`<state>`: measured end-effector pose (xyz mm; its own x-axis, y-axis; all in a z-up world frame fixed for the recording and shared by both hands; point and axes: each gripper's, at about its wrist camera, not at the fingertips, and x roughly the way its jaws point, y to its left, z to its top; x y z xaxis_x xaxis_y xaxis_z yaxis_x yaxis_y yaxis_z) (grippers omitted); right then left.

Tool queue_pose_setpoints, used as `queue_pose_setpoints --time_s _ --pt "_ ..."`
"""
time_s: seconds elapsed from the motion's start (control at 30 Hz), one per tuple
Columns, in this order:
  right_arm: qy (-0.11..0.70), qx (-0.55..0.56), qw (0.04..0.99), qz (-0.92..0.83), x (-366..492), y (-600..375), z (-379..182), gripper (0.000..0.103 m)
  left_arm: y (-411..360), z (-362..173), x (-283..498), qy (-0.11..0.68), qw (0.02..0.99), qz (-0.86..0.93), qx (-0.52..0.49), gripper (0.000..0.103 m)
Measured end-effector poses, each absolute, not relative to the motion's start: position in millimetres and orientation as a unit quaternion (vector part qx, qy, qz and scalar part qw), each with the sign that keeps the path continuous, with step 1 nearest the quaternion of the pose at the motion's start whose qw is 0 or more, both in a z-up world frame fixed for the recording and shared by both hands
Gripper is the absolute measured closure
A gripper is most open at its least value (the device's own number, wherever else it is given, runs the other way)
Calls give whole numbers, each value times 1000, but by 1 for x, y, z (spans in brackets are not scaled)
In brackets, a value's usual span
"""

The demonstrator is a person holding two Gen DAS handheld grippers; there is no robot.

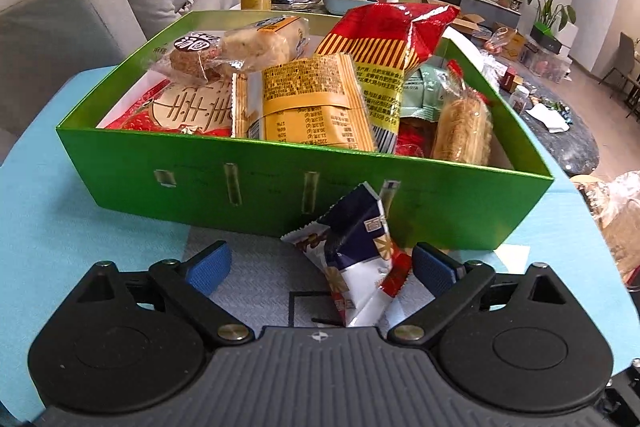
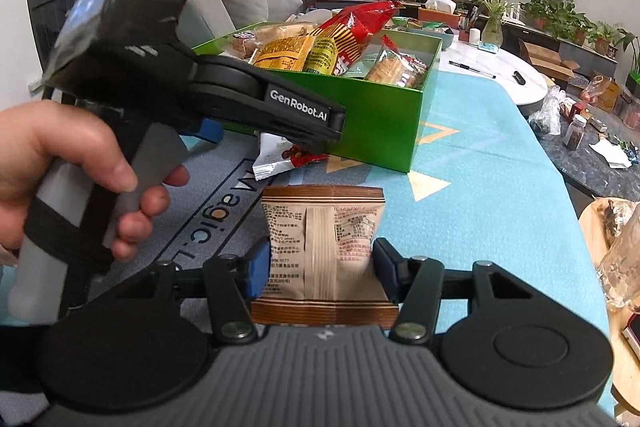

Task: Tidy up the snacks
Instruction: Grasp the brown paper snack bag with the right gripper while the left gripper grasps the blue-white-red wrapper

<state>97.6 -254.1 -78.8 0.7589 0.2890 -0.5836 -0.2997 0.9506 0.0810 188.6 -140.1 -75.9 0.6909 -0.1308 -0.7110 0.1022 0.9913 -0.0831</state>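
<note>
While left gripper (image 1: 322, 267) fingers spread around navy-white packet (image 1: 356, 259), right gripper (image 2: 318, 267) fingers pinch brown packet (image 2: 322, 247).

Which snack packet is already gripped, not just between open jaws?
The brown packet, pinched by the right gripper; the navy-white packet lies loose between open left pads.

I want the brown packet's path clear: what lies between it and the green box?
In the right wrist view, bare blue mat lies between the brown packet and the green box; a white-and-red packet sits off left.
</note>
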Motion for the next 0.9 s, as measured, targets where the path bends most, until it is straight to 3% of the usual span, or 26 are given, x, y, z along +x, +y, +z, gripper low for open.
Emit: queue_pose_setpoints --time_s 0.47,0.9 --pt "297 16 943 147 94 -266 -71 32 -95 -72 157 380 922 -70 0 16" --pt "298 11 944 144 97 -264 -74 29 -131 -76 177 378 923 -71 16 16"
